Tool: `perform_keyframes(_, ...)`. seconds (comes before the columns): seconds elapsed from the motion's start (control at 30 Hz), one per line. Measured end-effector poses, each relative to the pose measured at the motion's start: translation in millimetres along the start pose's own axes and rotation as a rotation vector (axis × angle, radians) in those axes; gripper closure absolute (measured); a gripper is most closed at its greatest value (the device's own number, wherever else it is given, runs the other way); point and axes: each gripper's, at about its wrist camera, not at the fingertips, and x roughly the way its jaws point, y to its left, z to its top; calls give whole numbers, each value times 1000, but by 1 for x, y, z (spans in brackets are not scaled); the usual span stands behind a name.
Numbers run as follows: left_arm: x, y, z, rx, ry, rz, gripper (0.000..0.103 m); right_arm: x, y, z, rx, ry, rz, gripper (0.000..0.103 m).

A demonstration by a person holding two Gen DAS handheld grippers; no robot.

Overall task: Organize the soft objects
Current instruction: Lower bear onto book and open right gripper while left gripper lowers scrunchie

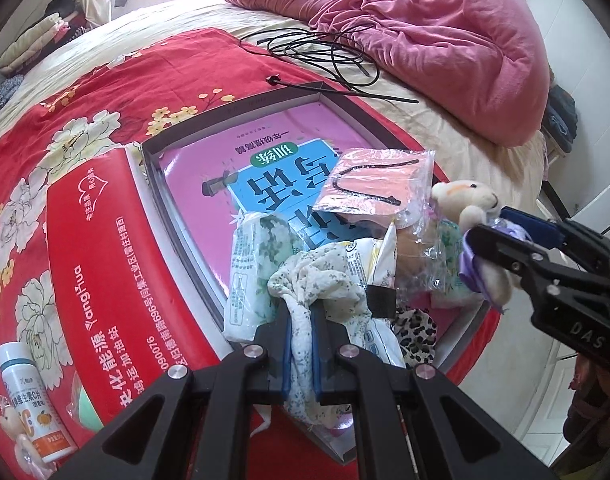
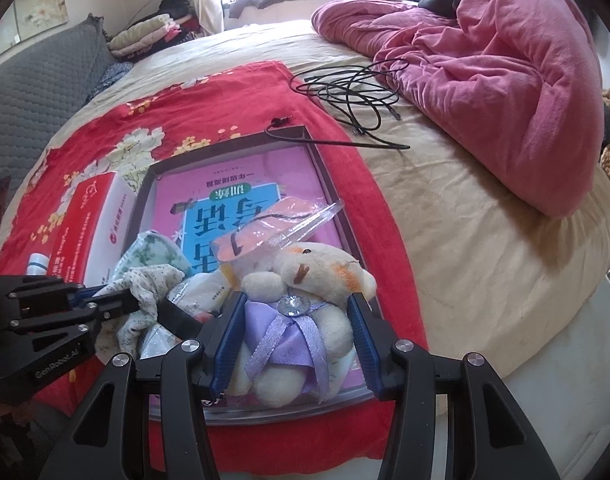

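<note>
A shallow grey box [image 1: 233,110] [image 2: 225,148] with a pink book in it lies on a red flowered cloth [image 1: 125,80] on the bed. My left gripper [image 1: 301,312] [image 2: 135,302] is shut on a cream flowered cloth [image 1: 325,280] [image 2: 145,284] over the box's near end. My right gripper [image 2: 297,320] [image 1: 501,228] is shut on a small cream plush bear [image 2: 321,268] [image 1: 465,196] in a purple dress, held over the box's near right corner. Under them lie a green flowered tissue pack [image 1: 253,272], a clear bag with an orange item [image 1: 369,184] [image 2: 265,224] and a leopard-print piece [image 1: 417,328].
A red carton [image 1: 105,260] [image 2: 93,220] lies left of the box, with a white bottle [image 1: 29,400] and another small plush [image 1: 9,432] near it. A black cable coil [image 1: 325,52] [image 2: 353,88] and a pink quilt [image 1: 445,40] [image 2: 505,80] lie beyond. A grey cushion [image 2: 33,100] is far left.
</note>
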Motion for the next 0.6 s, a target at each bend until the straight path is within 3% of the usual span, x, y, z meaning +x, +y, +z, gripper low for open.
perform_keyframes(0.6,1,1,4,-1,-1,-7,95,29,-6,1,39,15,-29,50)
